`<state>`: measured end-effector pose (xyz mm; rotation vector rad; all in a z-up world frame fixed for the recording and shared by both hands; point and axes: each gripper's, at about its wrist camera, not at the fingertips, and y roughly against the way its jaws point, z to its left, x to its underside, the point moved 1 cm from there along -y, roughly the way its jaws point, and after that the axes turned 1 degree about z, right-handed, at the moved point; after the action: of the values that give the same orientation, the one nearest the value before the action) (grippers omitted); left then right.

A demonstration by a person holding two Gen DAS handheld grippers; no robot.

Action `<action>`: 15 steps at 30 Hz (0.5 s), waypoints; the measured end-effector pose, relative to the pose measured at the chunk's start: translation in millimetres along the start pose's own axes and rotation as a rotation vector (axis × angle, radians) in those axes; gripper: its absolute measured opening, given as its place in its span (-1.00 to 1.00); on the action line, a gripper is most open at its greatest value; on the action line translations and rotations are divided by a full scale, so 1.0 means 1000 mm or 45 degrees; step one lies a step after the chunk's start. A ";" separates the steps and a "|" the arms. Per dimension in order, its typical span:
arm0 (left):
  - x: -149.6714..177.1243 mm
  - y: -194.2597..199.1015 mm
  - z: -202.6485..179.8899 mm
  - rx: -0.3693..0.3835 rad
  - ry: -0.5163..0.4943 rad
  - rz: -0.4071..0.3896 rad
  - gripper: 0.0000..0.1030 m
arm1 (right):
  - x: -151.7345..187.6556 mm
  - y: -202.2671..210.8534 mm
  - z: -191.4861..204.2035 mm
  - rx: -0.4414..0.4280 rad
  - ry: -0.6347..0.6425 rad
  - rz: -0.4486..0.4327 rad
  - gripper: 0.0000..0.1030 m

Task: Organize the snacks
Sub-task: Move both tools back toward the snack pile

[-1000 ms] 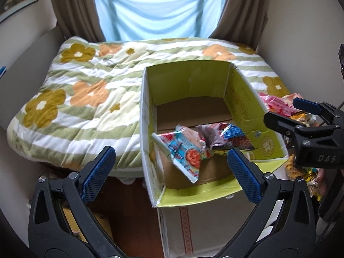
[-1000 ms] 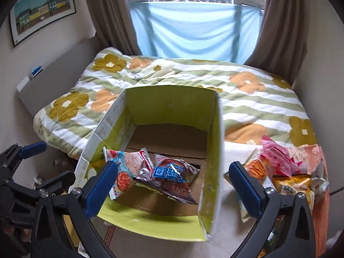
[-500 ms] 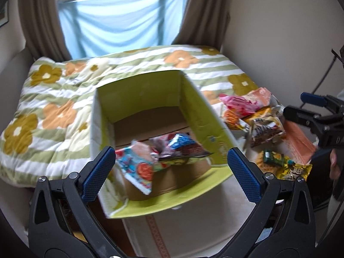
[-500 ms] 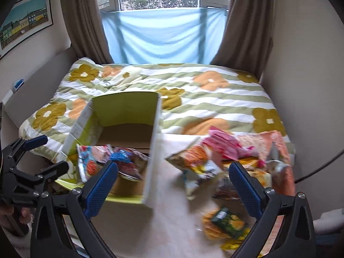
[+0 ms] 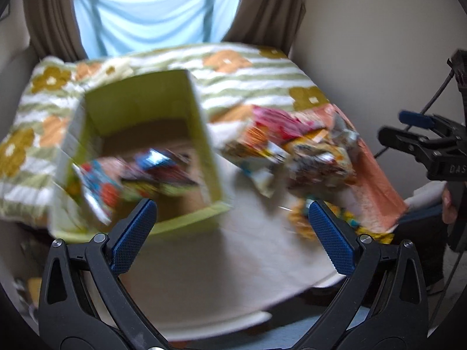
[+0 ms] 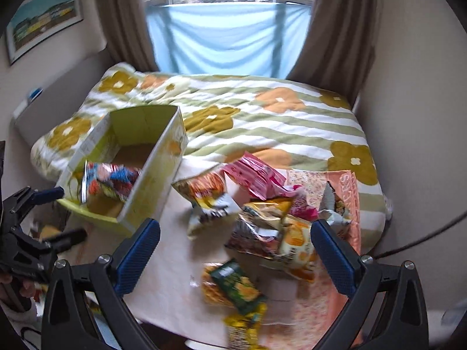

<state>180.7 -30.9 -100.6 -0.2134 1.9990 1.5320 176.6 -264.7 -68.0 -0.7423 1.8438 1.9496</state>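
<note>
both grippers spread wide, empty, above table with box and loose snacks

left gripper (image 5: 232, 223) and right gripper (image 6: 235, 243) released, nothing held. green box (image 6: 151, 175) at table's (image 6: 172, 265) left edge holds a few snack bags (image 6: 109, 179). snack pile (image 6: 262, 218) lies right of box, apart from it; green packet (image 6: 235, 285) nearest right gripper. left view blurred. flowered quilt (image 6: 262, 125) behind.

Both tongs are black plastic clamp frames with triangular cut-outs and silver screws at the pivots. Each finger carries a blue, finely ribbed pad. The left tongs (image 5: 232, 224) and right tongs (image 6: 235, 246) look alike. White letters "DAS" mark the right tongs' body, with a thin black cable beside it. Bare fingers (image 5: 448, 208) grip its handle.
</note>
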 end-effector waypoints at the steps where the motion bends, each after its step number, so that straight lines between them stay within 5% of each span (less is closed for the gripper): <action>1: 0.004 -0.004 -0.013 0.013 0.013 0.019 1.00 | 0.002 0.000 -0.007 -0.013 0.021 0.008 0.99; 15: 0.065 -0.082 -0.158 0.078 0.278 0.303 1.00 | 0.067 -0.030 -0.107 -0.145 0.000 0.130 0.99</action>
<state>109.8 -188.1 -179.8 -0.1254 2.3088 1.6494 155.0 -374.9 -133.4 -0.6940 1.8157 2.1343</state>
